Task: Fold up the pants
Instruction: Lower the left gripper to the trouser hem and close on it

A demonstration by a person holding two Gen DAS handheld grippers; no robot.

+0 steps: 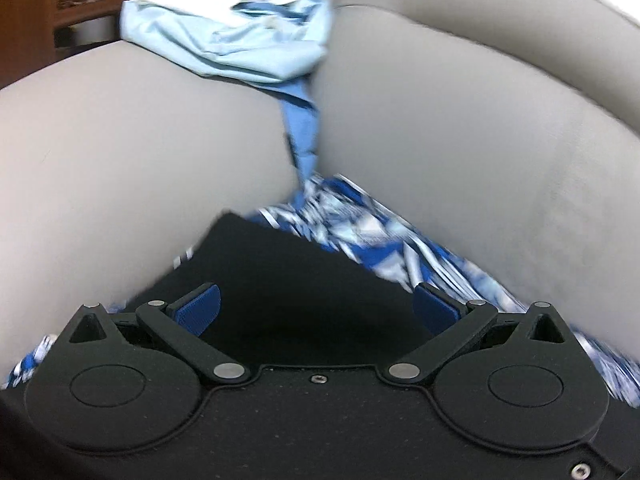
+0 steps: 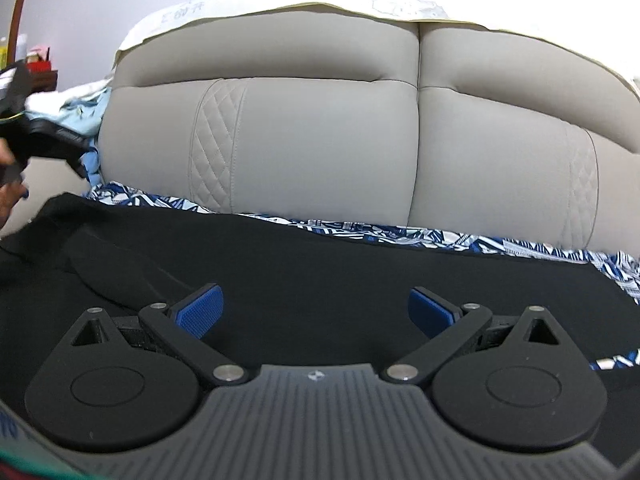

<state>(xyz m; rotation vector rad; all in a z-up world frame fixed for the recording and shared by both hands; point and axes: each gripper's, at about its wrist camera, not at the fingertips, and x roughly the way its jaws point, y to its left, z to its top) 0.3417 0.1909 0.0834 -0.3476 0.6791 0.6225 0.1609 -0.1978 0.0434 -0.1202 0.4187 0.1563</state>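
Grey upholstered sofa [image 2: 320, 140]: fills the background of both views; two padded back cushions meet at a vertical seam, with diamond-stitched panels at either side. A pale printed sheet [image 2: 224, 6] lies along its top edge.

Blue-and-white patterned cloth [image 2: 400, 232]: spread over the seat, showing as a band between the sofa back and the garment; in the left wrist view it appears blurred [image 1: 360, 232].

Black pants [image 2: 280, 280]: laid flat on the patterned cloth across the seat, directly under both grippers; one corner of the fabric [image 1: 248, 240] points toward the gap between two cushions in the left wrist view.

Heap of light blue clothing [image 1: 248, 44]: piled on the sofa arm at the far end, with a strip of blue fabric [image 1: 302, 132] hanging down into the gap between cushions.

Right gripper [image 2: 316, 312]: jaws spread wide apart over the pants, nothing between the blue fingertips [image 2: 200, 308].

Left gripper [image 1: 316, 308]: jaws likewise spread wide, holding nothing, above the black fabric; it is also visible at the left edge of the right wrist view [image 2: 24, 128], beside a partly seen hand [image 2: 8, 204]
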